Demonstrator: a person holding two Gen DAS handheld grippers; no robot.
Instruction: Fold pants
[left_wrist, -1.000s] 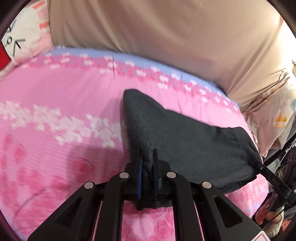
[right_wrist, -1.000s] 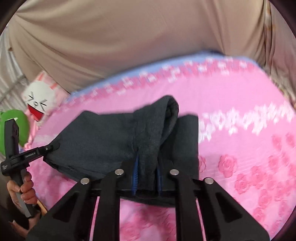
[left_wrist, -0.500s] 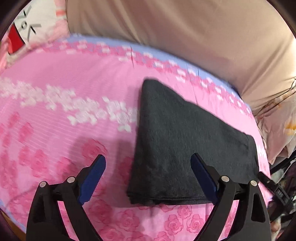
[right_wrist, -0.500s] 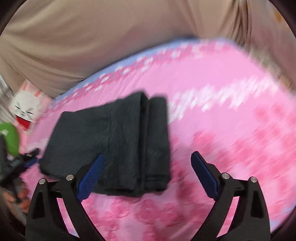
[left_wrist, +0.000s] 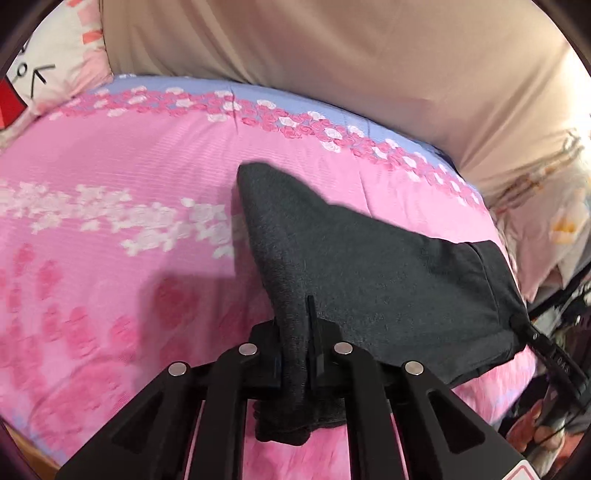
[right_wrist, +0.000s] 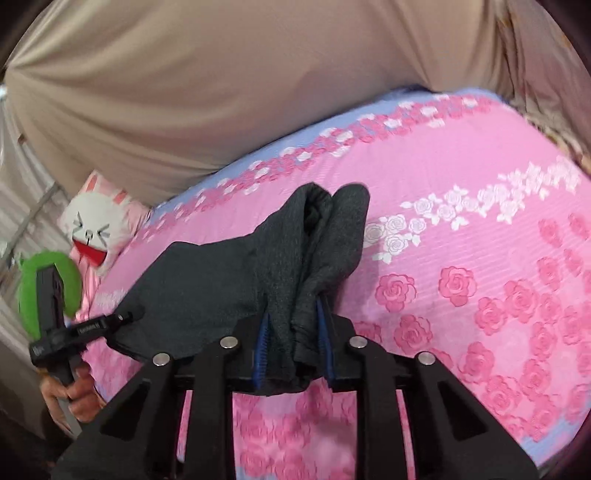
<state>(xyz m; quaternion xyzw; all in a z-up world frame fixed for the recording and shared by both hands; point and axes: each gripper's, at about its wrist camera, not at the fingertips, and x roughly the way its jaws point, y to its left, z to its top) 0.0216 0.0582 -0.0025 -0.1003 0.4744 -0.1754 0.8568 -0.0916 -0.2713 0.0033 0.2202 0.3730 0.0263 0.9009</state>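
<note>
Reading any writing comes first, and little of it resolves: seen from my right wrist, the left gripper (right_wrist: 127, 316) carries small pale lettering along its bar, too blurred to make out, and from my left wrist the right gripper (left_wrist: 517, 325) shows white characters on its stem that I cannot read either. On the far left of the right wrist view, a green plush (right_wrist: 51, 280) sits behind that left tool, my left hand (right_wrist: 72, 397) wrapped round its handle, and a white rabbit cushion (right_wrist: 94, 225) with a red open mouth lies at the head of the pink rose-print bedsheet (right_wrist: 480, 258).

Both pairs of my fingers are pinched narrow on the dark grey pants (left_wrist: 369, 266). The left pair clamps a bunched edge of the cloth that rises between the pads and hangs out below them. The pants stretch from there to the right, lifted off the sheet, to where the right pair grips the far corner near the bed's edge. In the right wrist view the blue-lined pads squeeze a thick double fold, and the pants (right_wrist: 207, 284) run away leftward to the other tool. Beige fabric (left_wrist: 332, 55) backs the bed
</note>
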